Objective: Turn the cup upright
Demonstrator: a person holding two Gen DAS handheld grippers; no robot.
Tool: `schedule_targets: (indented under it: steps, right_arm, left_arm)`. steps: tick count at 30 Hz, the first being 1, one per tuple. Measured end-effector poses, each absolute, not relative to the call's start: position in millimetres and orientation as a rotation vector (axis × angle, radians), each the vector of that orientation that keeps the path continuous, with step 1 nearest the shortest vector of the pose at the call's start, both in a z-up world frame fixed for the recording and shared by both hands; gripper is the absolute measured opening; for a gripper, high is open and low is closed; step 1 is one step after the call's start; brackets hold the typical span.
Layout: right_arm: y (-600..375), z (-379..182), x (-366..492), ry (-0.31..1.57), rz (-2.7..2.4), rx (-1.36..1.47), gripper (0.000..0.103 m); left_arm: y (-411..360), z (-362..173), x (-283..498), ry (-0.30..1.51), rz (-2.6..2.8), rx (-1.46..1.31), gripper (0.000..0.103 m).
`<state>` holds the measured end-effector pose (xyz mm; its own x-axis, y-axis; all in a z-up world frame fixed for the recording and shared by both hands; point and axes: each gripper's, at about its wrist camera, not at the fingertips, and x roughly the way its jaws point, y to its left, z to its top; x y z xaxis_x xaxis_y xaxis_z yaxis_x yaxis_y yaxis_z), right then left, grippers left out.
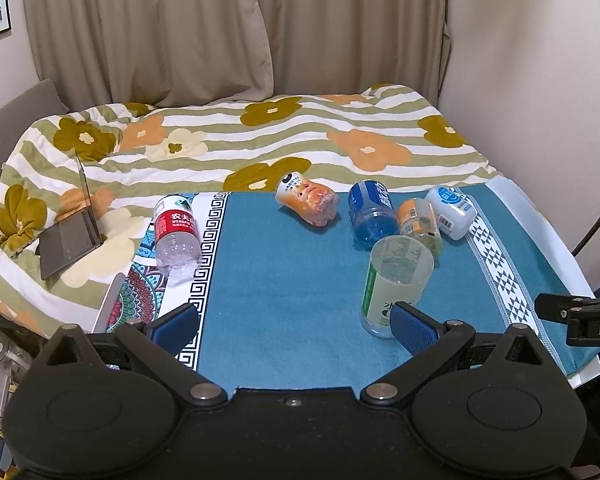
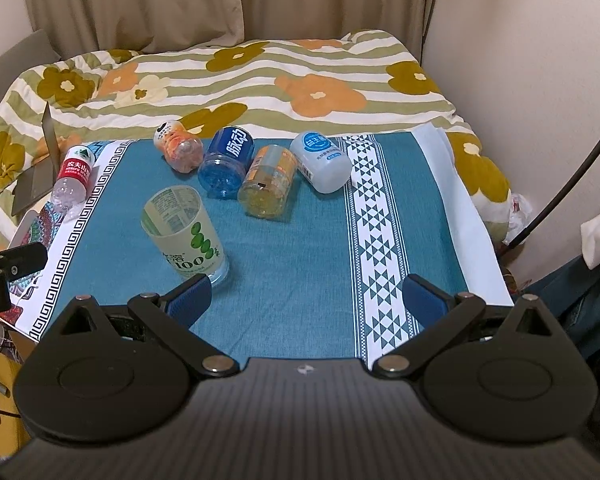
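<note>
The left tool [image 1: 294,326], a black two-finger mechanism with blue ribbed pads, has its jaws spread wide with nothing between them. Its left pad [image 1: 176,326] and right pad [image 1: 414,328] stand far apart, pointing forward and slightly down. The right tool [image 2: 306,300], of the same black build with blue pads, is likewise spread wide and holds nothing. Part of the left tool's black body [image 2: 4,268] shows at the left edge of the right wrist view.

Soft, even indoor light, faint shadows, sharp focus, fisheye bending and dark corners at the edges
</note>
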<state>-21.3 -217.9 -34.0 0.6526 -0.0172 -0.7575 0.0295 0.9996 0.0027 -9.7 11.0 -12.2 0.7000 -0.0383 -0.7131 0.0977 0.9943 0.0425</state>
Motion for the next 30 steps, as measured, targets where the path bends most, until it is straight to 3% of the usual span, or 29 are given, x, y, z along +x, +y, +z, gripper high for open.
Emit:
schedule_targets:
  steps: [30]
  right_arm:
    - [-218.1,-36.4,-18.7,0.861,-0.027,0.017,0.103]
  left_arm:
    - [11.9,-11.4,-6.8,0.756,-0.061,0.09,0.103]
